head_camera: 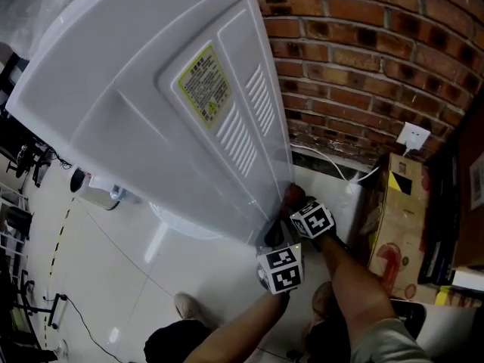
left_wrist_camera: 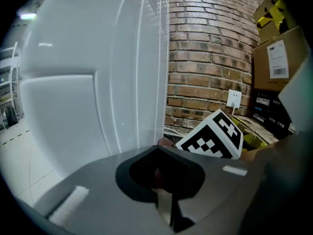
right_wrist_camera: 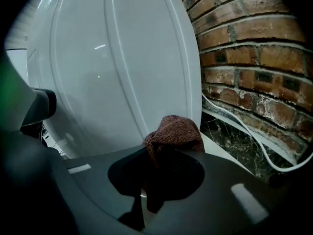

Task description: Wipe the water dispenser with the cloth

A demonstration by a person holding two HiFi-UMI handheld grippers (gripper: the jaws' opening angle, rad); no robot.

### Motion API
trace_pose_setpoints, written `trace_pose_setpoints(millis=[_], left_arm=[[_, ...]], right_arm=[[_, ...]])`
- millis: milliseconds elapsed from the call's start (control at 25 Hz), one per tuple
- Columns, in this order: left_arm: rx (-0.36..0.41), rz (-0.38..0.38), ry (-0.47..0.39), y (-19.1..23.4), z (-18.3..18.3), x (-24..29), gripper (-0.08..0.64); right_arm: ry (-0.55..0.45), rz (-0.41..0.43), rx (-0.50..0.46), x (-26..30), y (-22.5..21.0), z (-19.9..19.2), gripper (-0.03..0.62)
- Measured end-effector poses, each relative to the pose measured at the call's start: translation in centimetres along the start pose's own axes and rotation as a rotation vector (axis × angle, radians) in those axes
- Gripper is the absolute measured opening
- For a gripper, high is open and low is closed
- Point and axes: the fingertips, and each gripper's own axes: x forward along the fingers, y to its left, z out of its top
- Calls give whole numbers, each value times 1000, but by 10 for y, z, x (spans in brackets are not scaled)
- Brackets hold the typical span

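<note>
Working low on the white water dispenser (head_camera: pixel 151 89), at the bottom corner of its back panel, close to the brick wall (head_camera: pixel 363 51). Pinched in the right gripper (head_camera: pixel 296 206), jaws nearly together: the brown cloth (right_wrist_camera: pixel 173 131), bunched into a wad sticking out past the tips, against or just beside the panel's edge; contact not certain. Left gripper (left_wrist_camera: pixel 164 195) close alongside, jaws seemingly drawn together on nothing. To wipe well here: press the wad flat to the plastic, so as to touch the surface with fabric and never with bare gripper tip; stroke along the moulded ribs rather than across them; take the corner and bottom edge in short, overlapping passes. Mind the white cable (right_wrist_camera: pixel 254 146) running along the wall's foot, and avoid snagging the cloth on the vent slats (head_camera: pixel 246 119) higher up. Probably worth bracing the cabinet with the left gripper against rocking under a firm push.
</note>
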Motion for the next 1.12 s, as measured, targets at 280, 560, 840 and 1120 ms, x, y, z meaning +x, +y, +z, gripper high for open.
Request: trace_pose_setpoints(millis=[280,560,840,1120], left_arm=[[-9,-21,11,-13,0,5,0],[-18,-50,-46,-14,33,-23,0],[-7,-111,-200,-35,119,-69,0],[24,-177,-337,-61,201,-138,0]], right_arm=[[45,-2,-49,-9,-10,-3,58],[-148,-48,111,-63,-47,48,61],[-541,-60,125,-182,-50,182,61],[-861,-87,-43,-344,-3,315,60]])
